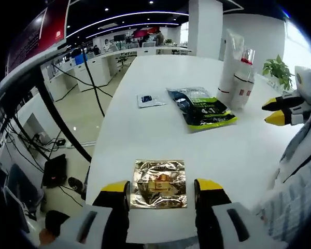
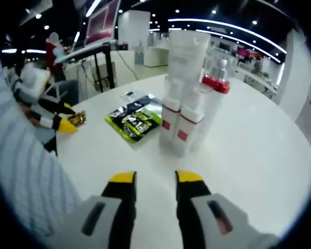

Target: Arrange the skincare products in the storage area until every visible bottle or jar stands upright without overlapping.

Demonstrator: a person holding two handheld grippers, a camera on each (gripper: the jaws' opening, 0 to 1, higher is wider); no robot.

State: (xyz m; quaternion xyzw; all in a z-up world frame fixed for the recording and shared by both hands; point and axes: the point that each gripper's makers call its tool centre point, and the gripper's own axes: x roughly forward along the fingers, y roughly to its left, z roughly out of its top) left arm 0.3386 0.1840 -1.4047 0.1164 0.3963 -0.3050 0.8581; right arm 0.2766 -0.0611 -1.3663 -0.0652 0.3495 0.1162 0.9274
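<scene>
My left gripper (image 1: 161, 190) is hovering with jaws spread around a gold foil sachet (image 1: 159, 183) on the white bench (image 1: 145, 135). My right gripper (image 2: 154, 179), jaws spread and empty, is facing the upright red-banded bottles (image 2: 189, 104) at 12 o'clock. The green-black pouch (image 1: 201, 107) is showing "4.1"; other writing is unreadable. An open-plan office is surrounding us.

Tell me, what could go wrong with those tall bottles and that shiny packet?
1. The white bottles and the red-capped bottle stand tightly bunched; the open right gripper, pointed at them, might knock one over if it pushes in.
2. The gold packet lies flat near the table edge between the open left gripper's jaws; it could slide off.
</scene>
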